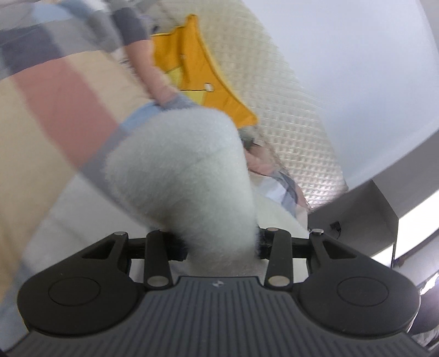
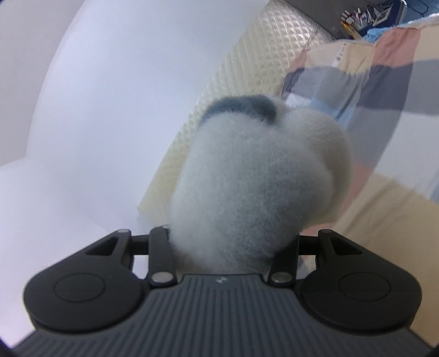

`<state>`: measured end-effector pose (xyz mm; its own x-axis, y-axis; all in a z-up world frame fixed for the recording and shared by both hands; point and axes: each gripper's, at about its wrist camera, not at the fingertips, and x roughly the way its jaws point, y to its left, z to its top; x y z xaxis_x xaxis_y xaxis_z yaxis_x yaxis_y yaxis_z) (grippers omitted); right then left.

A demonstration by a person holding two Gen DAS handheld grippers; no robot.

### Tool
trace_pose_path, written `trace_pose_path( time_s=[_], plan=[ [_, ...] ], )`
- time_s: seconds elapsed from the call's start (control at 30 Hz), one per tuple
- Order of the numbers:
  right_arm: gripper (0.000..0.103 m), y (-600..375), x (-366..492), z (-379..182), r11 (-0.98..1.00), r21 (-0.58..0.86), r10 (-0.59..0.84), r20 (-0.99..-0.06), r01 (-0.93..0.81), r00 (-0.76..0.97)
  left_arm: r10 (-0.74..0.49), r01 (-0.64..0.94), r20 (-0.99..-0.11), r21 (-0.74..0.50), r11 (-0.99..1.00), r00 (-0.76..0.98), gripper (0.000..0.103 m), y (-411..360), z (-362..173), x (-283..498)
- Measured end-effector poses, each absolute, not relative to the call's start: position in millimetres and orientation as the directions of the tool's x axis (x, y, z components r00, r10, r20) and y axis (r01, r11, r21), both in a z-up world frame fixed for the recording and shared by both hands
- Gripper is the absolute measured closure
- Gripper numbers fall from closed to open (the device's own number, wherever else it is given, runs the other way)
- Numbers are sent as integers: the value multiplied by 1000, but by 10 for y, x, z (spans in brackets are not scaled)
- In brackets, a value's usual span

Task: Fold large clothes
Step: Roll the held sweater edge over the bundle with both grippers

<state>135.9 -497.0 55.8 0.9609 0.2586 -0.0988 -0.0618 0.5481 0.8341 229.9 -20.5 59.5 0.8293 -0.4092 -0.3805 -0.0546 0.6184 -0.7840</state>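
Note:
A fluffy white fleece garment (image 1: 186,170) bulges up out of my left gripper (image 1: 219,244), which is shut on it. The fabric hides the fingertips. In the right wrist view the same fleece (image 2: 260,178), with a dark blue-grey band (image 2: 241,105) at its top, is bunched in my right gripper (image 2: 227,247), also shut on it with its fingertips covered. Both bunches are held up off the bed. A person's forearm (image 1: 153,74) in a grey sleeve reaches down behind the fleece in the left wrist view.
A checked bedspread (image 1: 55,104) in beige, pink, grey and blue lies below and shows again (image 2: 384,82) at the right. A yellow cloth (image 1: 192,63) lies by the quilted cream headboard (image 1: 288,109), also seen as (image 2: 247,77). White wall (image 2: 109,109) behind. Cluttered shelf (image 2: 365,16).

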Motion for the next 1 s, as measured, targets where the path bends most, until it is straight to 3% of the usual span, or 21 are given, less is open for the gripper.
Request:
trace_pose_path(
  time_s=[0.37,0.63,0.87,1.0],
  plan=[
    [54,-5839,2001,304,546,837,175,-72,-36,982,-471,20,-416,-733,680,778,58,-1317,568,3445],
    [54,-6276,2429,-203,548,837,138,-99,8,985,-474,12,-467,-703,711,746,58,-1870,16,4133],
    [54,-6456,2563,-864,505,858,124,-178,92,976,-478,-16,-523,-686,727,706,58,-2065,-682,4469],
    [54,-6455,2445,-1180,466,880,129,-175,96,976,-504,32,-469,-708,705,725,57,-2024,-931,4430]
  ],
)
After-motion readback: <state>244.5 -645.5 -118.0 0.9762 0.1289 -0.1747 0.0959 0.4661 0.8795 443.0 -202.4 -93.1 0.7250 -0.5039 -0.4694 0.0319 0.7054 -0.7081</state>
